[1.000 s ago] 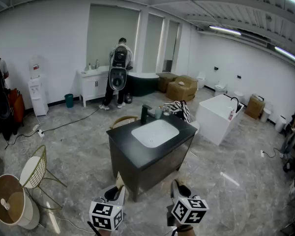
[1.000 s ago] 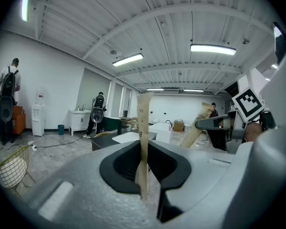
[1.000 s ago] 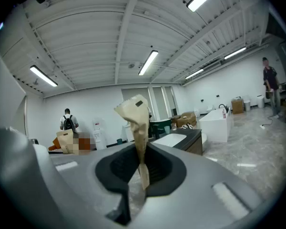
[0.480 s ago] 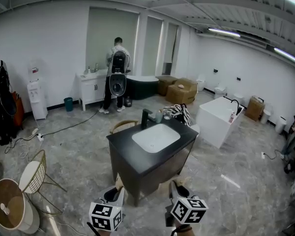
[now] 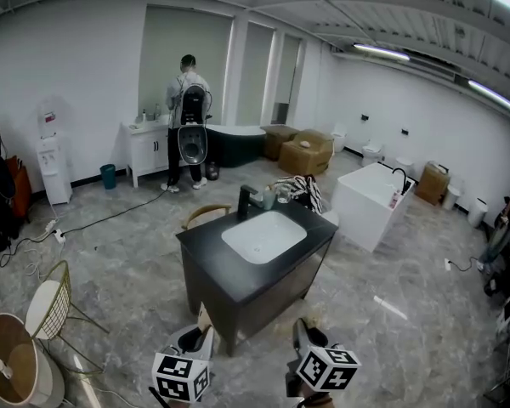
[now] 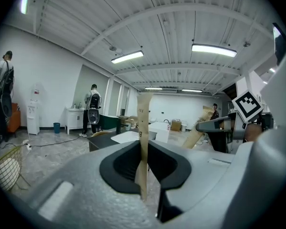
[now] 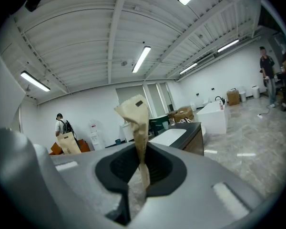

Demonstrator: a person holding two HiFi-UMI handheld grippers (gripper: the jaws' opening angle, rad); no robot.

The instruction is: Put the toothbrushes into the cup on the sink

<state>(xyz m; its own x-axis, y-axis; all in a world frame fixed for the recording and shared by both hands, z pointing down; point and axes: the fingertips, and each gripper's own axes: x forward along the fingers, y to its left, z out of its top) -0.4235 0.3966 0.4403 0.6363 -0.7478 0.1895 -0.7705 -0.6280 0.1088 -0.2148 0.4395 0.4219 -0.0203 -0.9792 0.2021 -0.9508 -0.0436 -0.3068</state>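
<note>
The black vanity [image 5: 211, 266] with a white sink basin [image 5: 264, 235] stands mid-room, a dark faucet [image 5: 247, 201] and a small cup [image 5: 269, 196] at its far edge. My left gripper [image 5: 193, 340] is at the bottom of the head view, shut on a paper-wrapped toothbrush [image 6: 143, 142] that stands upright between its jaws [image 6: 143, 180]. My right gripper [image 5: 306, 334] is beside it, shut on another crumpled brown paper-wrapped toothbrush [image 7: 139, 128], which rises from the closed jaws [image 7: 142, 175]. Both grippers hang short of the vanity's near corner, over the floor.
A white bathtub [image 5: 370, 202] stands right of the vanity. A wire chair [image 5: 51, 304] and a round basket [image 5: 8, 368] are at the lower left. A person [image 5: 187, 117] stands at a far white cabinet. Cardboard boxes [image 5: 310, 151] and a water dispenser [image 5: 51, 155] line the back.
The view has drifted a little closer to the vanity and to the right; the far person and dispenser slid left in the picture. Both grippers keep their packets.
</note>
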